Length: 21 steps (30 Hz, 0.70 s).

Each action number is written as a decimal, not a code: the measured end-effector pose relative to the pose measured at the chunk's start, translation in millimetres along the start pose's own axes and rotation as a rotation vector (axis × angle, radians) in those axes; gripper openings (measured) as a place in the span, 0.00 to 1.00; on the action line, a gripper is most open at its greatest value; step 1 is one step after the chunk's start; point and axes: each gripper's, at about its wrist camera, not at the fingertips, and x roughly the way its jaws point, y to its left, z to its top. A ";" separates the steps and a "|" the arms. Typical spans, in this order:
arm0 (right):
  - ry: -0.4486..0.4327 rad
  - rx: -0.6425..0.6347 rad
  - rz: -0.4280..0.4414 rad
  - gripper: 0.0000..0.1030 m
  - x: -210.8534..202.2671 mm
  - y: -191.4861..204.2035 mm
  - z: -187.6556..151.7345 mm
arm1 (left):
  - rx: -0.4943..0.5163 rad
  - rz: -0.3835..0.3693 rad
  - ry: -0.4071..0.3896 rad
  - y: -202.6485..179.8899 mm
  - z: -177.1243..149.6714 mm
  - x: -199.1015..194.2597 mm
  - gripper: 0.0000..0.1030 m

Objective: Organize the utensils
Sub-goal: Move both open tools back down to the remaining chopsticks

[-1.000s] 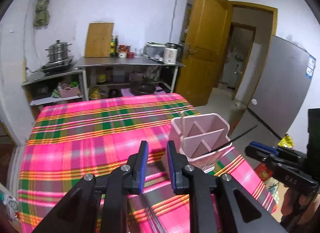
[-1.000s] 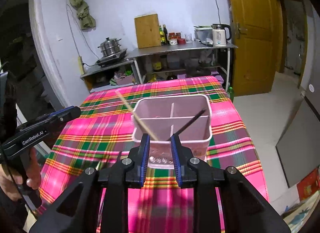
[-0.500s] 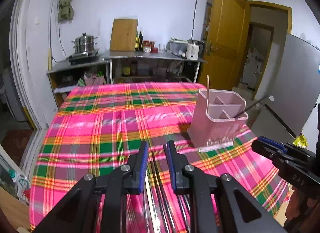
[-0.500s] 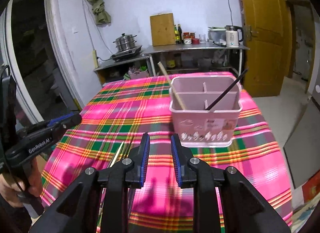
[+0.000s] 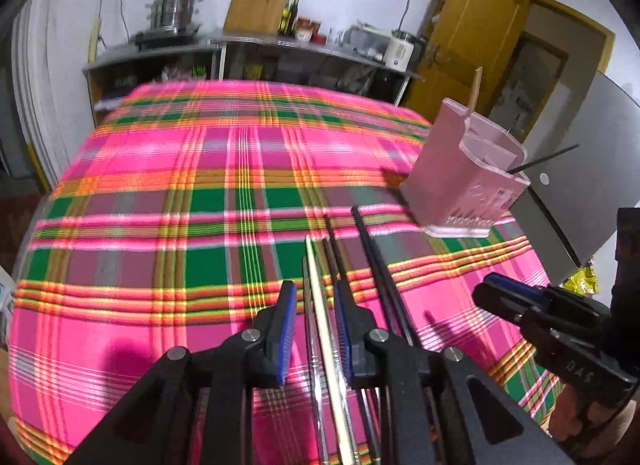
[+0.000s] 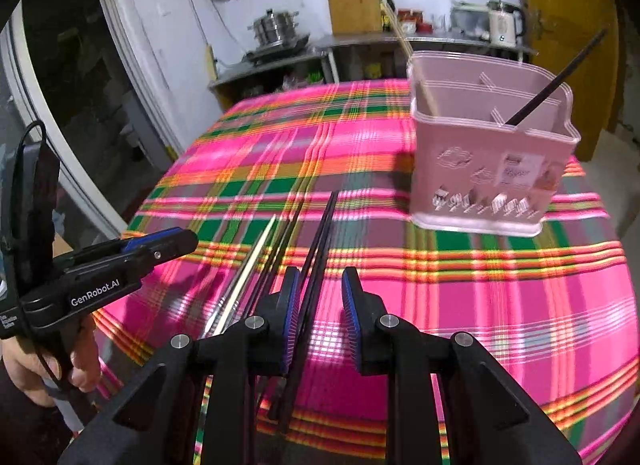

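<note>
Here, left gripper (image 5: 315,335) hung open over a pale chopstick (image 5: 320,305), lower centre. Right gripper (image 6: 320,317) open above black chopsticks (image 6: 316,249); pink holder (image 6: 488,157) upper right.

"GenRobot.AI": white print on left gripper (image 6: 188,241) body, left of the right jaws | "DAS": embossed on right gripper (image 5: 486,291) body, right of the left jaws | pink holder (image 6: 488,169) label, beyond the jaws: unreadable

I am looking past a pink, green and orange plaid tablecloth (image 5: 168,201) at a stacked steel pot (image 5: 173,14), a wooden cutting board (image 6: 352,1), a white electric kettle (image 6: 505,27) and a yellow wooden door (image 5: 472,37).
</note>
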 end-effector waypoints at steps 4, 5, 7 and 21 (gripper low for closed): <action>0.054 0.013 0.013 0.18 28.3 0.3 -1.5 | -0.013 -0.005 0.047 6.6 -2.3 23.9 0.19; 0.064 0.016 0.014 0.18 33.9 0.0 -1.8 | -0.016 -0.002 0.057 8.6 -2.9 29.8 0.19; 0.083 0.020 0.016 0.16 45.8 0.2 -1.7 | -0.023 -0.007 0.071 11.2 -3.7 38.3 0.19; 0.133 0.026 0.009 0.15 81.2 -1.3 -1.1 | -0.018 -0.006 0.090 19.2 -3.4 55.9 0.19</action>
